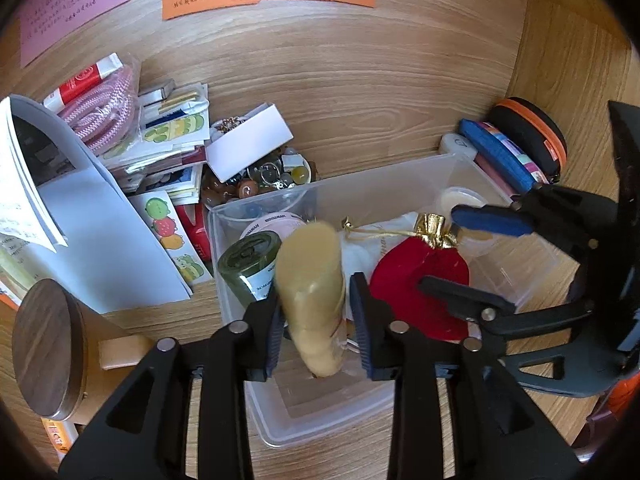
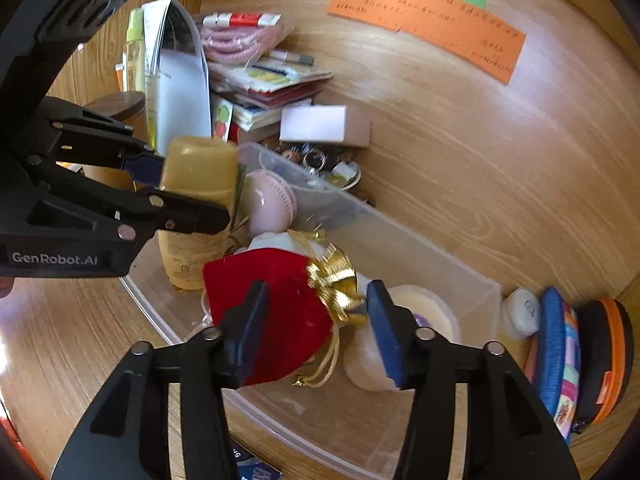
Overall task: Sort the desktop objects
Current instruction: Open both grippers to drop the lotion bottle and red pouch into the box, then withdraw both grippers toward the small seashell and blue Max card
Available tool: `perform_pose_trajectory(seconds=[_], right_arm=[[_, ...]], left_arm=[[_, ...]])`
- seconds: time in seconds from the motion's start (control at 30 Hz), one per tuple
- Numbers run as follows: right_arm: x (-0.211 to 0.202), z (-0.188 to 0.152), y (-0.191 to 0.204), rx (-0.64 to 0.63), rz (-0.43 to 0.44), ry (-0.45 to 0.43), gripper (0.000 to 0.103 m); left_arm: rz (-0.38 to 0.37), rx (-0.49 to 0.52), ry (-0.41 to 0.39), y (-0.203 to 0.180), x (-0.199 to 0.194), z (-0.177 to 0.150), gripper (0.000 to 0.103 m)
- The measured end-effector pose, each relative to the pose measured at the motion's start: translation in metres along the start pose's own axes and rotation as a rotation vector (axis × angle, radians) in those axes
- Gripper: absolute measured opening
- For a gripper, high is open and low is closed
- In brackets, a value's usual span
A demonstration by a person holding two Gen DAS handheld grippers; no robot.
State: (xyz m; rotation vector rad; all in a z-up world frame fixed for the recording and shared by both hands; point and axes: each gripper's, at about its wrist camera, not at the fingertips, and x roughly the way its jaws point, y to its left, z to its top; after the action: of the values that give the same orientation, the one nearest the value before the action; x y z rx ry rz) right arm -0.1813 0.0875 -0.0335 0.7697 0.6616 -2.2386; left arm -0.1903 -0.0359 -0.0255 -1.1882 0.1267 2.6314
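While the yellow bottle (image 1: 312, 300) stood upright over the near end of the clear plastic box (image 1: 400, 184), the left hand-held gripper (image 1: 316, 320) pinched it across the body, one pad (image 1: 276, 328) against each flank, which looked like the sensible hold for lowering a tall, smooth thing straight down without letting it tip. In the right wrist view the same bottle (image 2: 196, 208) hung with its base at or just above the box floor, beside a pink round case (image 2: 270, 204) and a dark green jar (image 1: 248, 268), so the placement seemed nearly finished though not yet released. The right hand-held gripper (image 2: 316, 332) was spread wide, its fingers either side of the red pouch (image 2: 276, 312) with the gold-tied neck (image 2: 336, 288); whether either pad actually touched the cloth could not be told, and it read as either a release just made or a grip not yet taken. The pouch lay on a white cloth bag (image 2: 364, 360) in the middle of the box, near a small white tub (image 2: 424, 312) at the far end, so the box was evidently the collecting place for loose small items. Outside it on the table (image 1: 380, 80), things were grouped by kind: a dish of beads and trinkets (image 1: 260, 180) under a white card box (image 1: 248, 142) just behind the box wall, a heap of stickers and booklets (image 1: 168, 148) to the left, and zipped cases (image 1: 524, 140) stood on edge against the corner to the right. Crowding inside the box was the likely hazard, since the bottle could topple against the jar once let go.
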Motion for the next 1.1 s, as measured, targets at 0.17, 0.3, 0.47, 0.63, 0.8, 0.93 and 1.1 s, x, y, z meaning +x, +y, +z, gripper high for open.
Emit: perform_pose_trajectory(seconds=[0.17,0.3,0.47,0.63,0.8,0.93,1.1], right_arm=[[-0.014,0.003,-0.003,0.006,-0.018,-0.027,0.053],[-0.027,0.003,-0.006,0.022,-0.029,-0.042,0.055],[-0.043,-0.001,-0.009,0.044,-0.035,-0.062,0.06],[-0.06,-0.007,-0.009,0.056,-0.053,-0.086,0.063],[-0.081,-0.014,-0.009,0.073,-0.074,-0.108,0.068],[-0.096,-0.023,-0.009,0.09,-0.085,-0.123,0.068],[-0.109,-0.041,-0.003,0.117,-0.085,-0.119,0.069]], left_arm=[[0.019,-0.002,-0.026,0.0,-0.012,0.0,0.044],[0.04,-0.001,-0.067,-0.001,-0.028,-0.002,0.062],[0.067,0.022,-0.109,-0.009,-0.048,-0.004,0.065],[0.102,0.041,-0.145,-0.016,-0.064,-0.009,0.074],[0.126,0.06,-0.173,-0.025,-0.08,-0.017,0.088],[0.129,0.066,-0.191,-0.033,-0.092,-0.026,0.093],[0.114,0.06,-0.182,-0.043,-0.096,-0.041,0.095]])
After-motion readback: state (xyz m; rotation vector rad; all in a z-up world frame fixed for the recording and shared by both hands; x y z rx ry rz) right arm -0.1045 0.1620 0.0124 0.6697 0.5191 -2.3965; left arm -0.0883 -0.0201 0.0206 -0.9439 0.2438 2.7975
